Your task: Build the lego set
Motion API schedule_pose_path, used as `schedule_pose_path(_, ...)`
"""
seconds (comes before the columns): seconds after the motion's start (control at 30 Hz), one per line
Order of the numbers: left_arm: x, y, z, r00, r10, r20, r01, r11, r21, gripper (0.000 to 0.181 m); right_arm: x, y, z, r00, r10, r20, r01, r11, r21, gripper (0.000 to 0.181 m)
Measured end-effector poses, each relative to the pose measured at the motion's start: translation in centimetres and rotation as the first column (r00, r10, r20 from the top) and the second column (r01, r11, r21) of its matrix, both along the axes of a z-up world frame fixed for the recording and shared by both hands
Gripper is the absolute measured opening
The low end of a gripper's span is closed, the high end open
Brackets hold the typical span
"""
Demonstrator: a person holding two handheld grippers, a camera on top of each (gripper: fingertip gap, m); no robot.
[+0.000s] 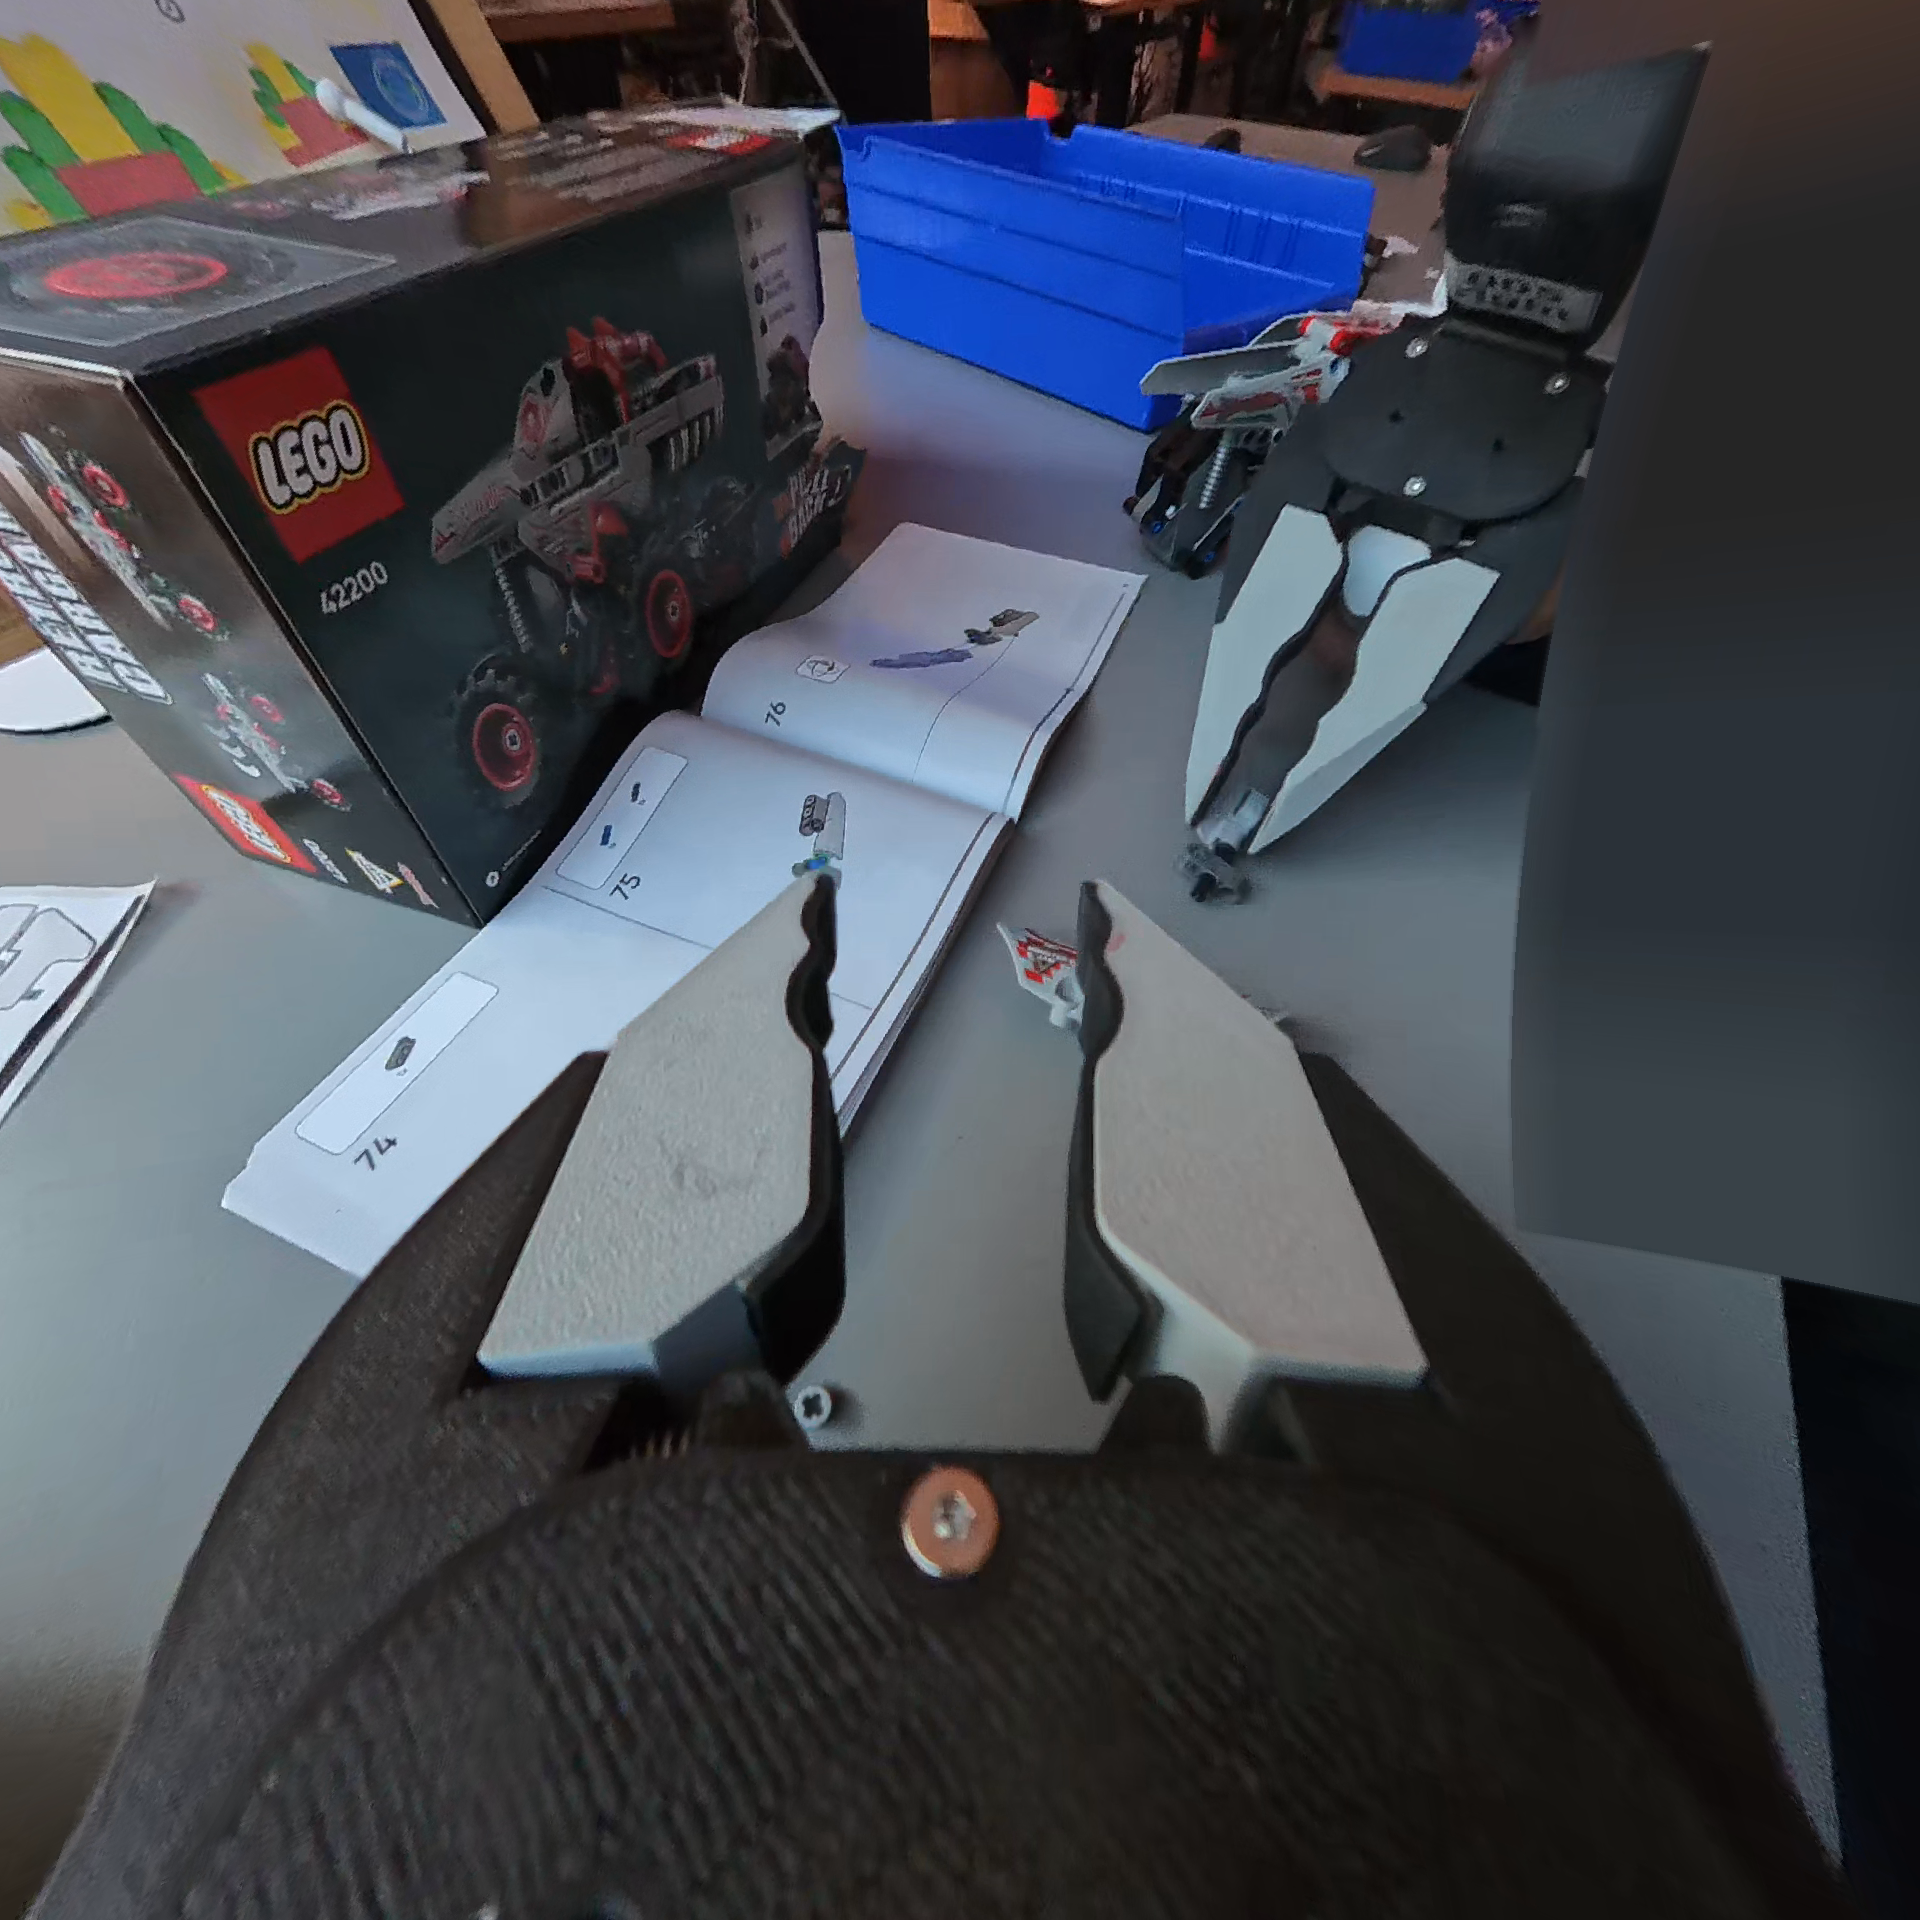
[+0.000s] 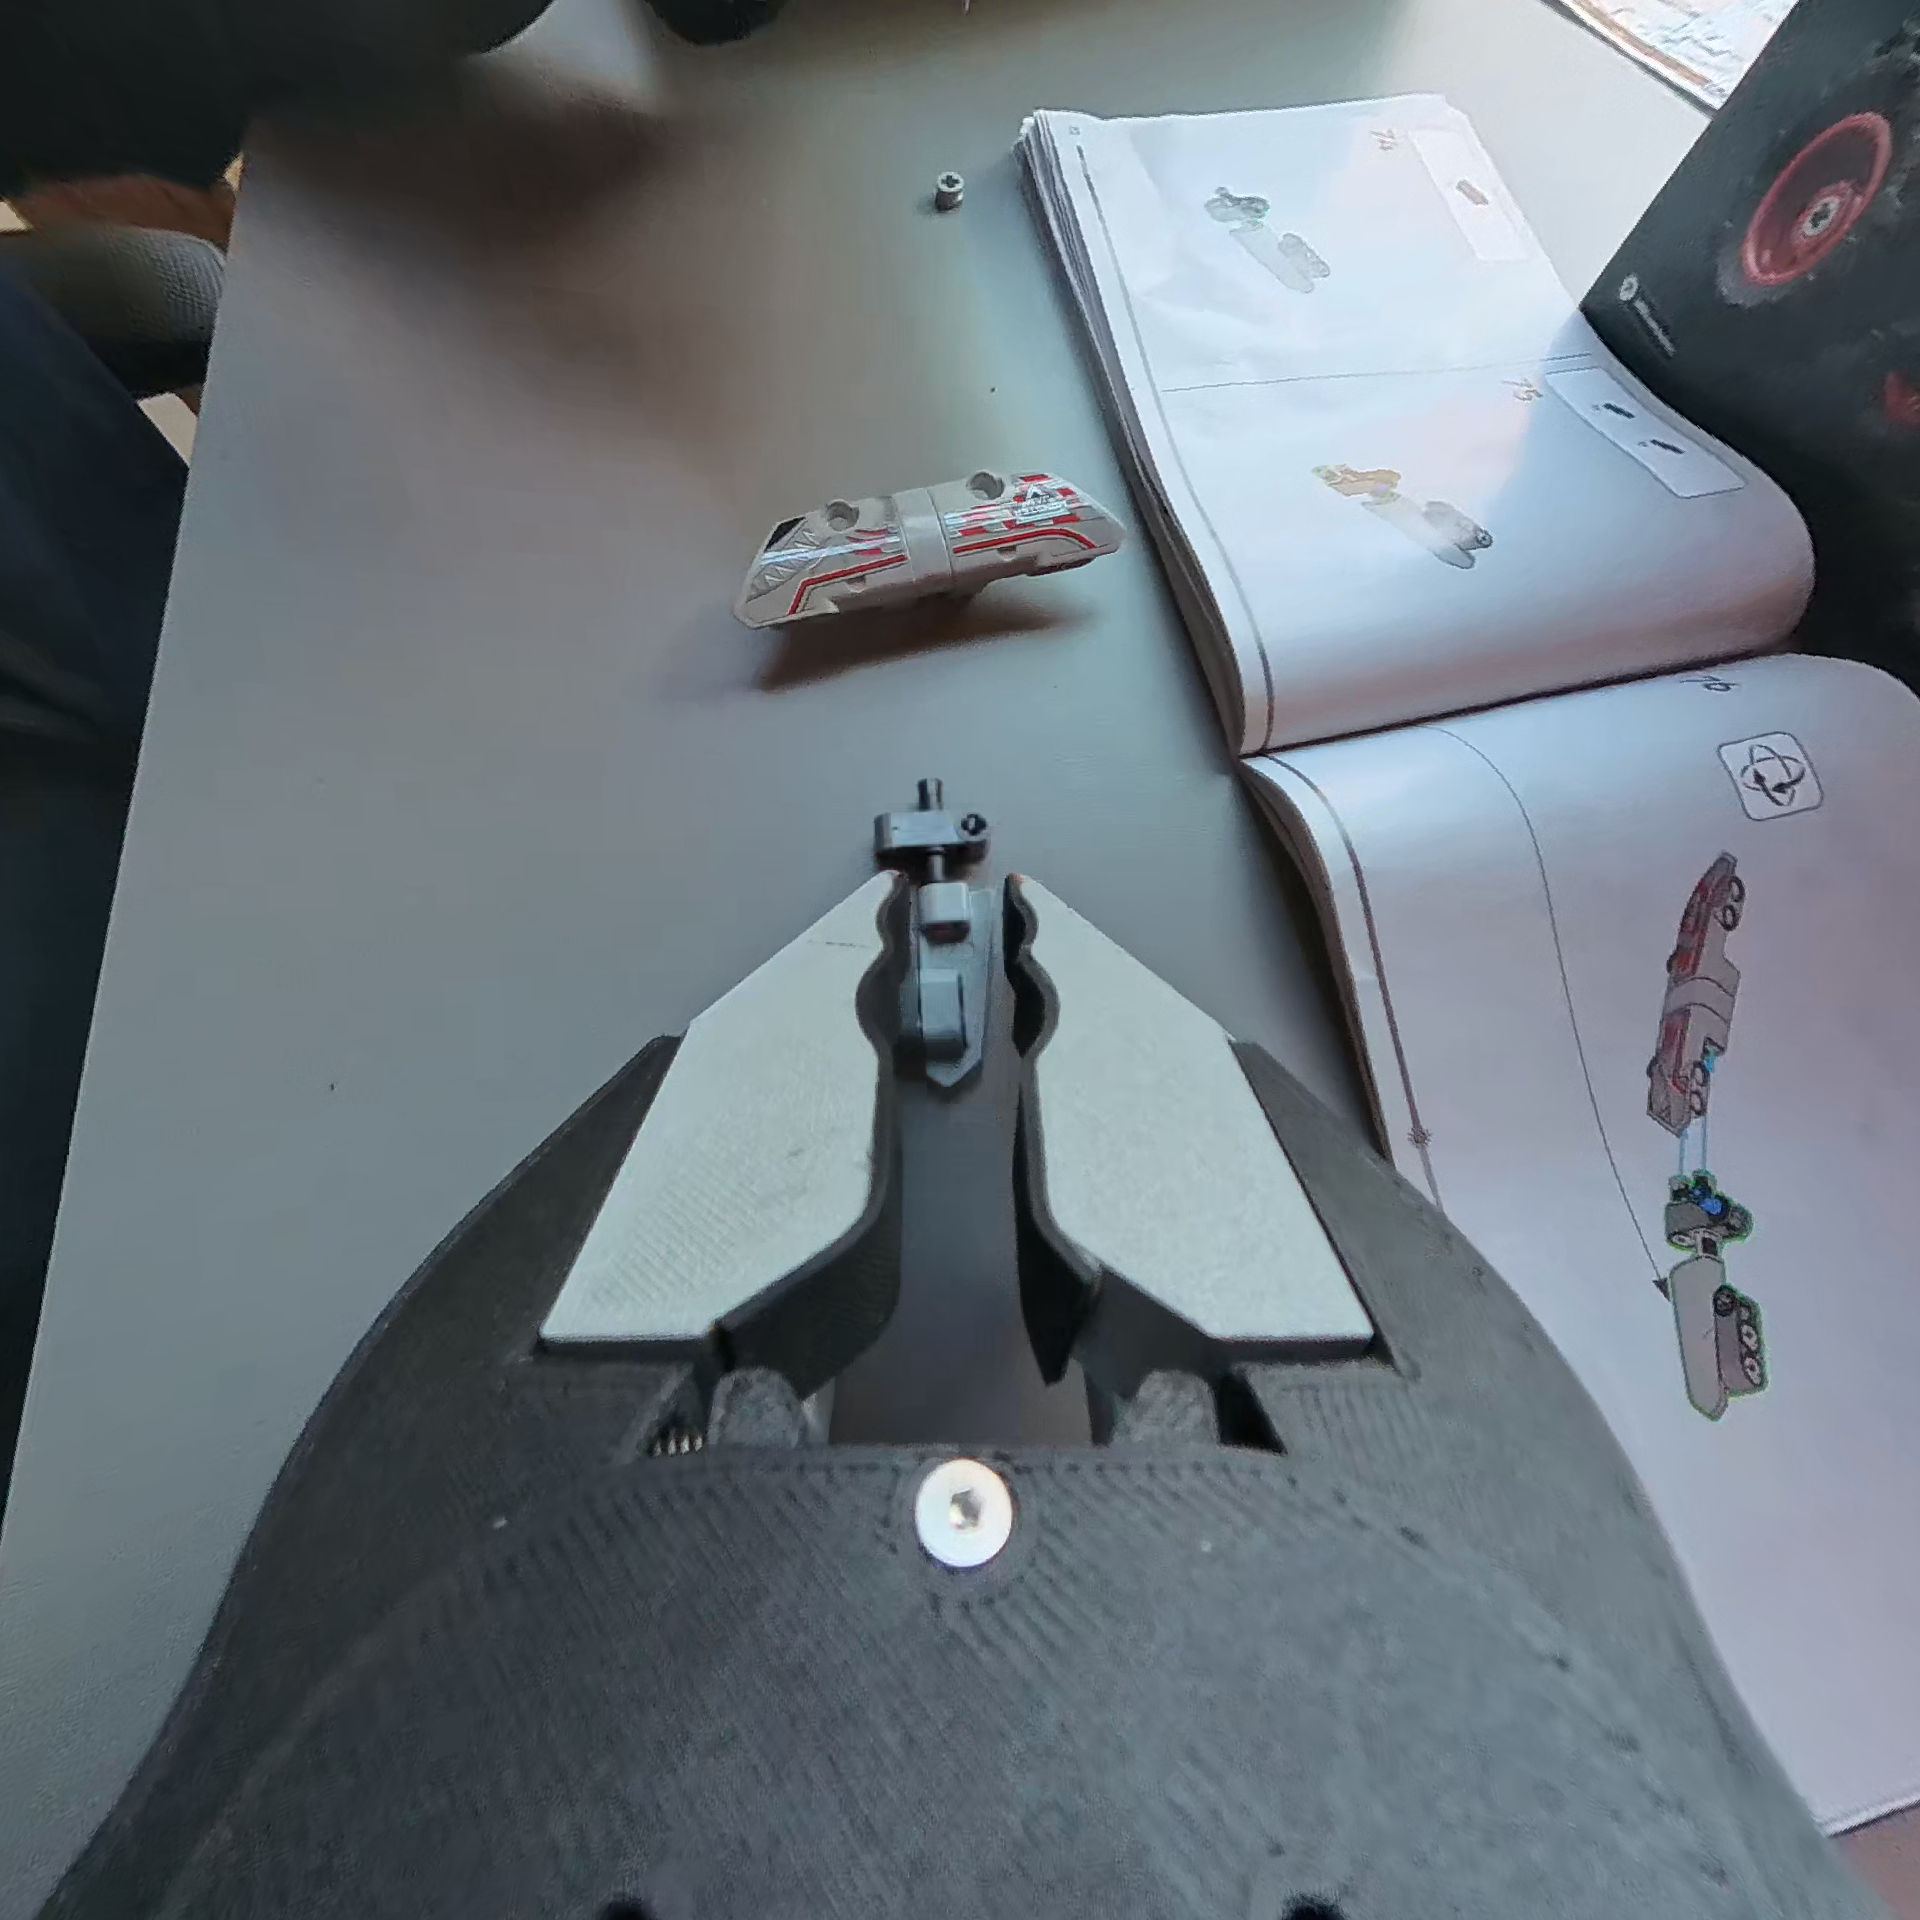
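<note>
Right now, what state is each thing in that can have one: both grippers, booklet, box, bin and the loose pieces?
left gripper: open, empty, above the table
right gripper: shut on small grey piece, tip at the table
booklet: open, lying flat
box: standing, looks closed
blue bin: upright, contents hidden
printed panel piece: lying loose, untouched
small grey bush: loose beside the booklet

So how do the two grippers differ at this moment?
The left gripper has its jaws spread with nothing between them; the right gripper has its jaws closed on a small grey Lego assembly. The left hovers beside the open instruction booklet, near the decorated grey panel; the right's tips sit down at the grey table. Both share black bodies and pale grey finger plates.
</note>
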State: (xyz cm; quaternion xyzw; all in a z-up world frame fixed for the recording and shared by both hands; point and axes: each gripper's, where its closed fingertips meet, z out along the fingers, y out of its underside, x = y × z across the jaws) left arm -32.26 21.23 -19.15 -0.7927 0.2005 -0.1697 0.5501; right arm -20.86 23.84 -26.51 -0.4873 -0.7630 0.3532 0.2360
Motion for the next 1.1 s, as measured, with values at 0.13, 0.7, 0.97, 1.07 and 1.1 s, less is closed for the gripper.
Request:
schedule_pose_path(0.13,-0.4,0.2,-0.7,1.0,0.025,-0.017,-0.025,0.999,-0.024,0.044,0.1,0.4,0.0,1.0,-0.017,0.003,0.017,1.0,-0.003,0.016)
schedule_pose_path(0.7,-1.5,0.4,-1.1,0.997,0.077,-0.029,-0.078,0.996,-0.038,0.041,0.2,1.3,2.8,0.992,-0.06,-0.108,0.054,0.997,-0.061,0.022)
schedule_pose_path(0.97,-1.7,0.4,-1.7,0.995,0.095,-0.015,-0.096,0.992,-0.084,0.039,0.0,1.3,3.6,0.986,-0.07,-0.152,0.06,0.996,-0.068,0.021)
schedule_pose_path(1.07,-1.6,0.4,-1.8,0.996,0.092,-0.023,-0.093,0.991,-0.091,0.039,-0.1,1.4,4.0,0.982,-0.075,-0.173,0.063,0.995,-0.072,0.022)
schedule_pose_path(1.1,-1.6,0.4,-2.0,0.995,0.093,-0.029,-0.096,0.991,-0.096,0.039,-0.2,1.6,4.1,0.981,-0.077,-0.18,0.066,0.996,-0.067,0.021)
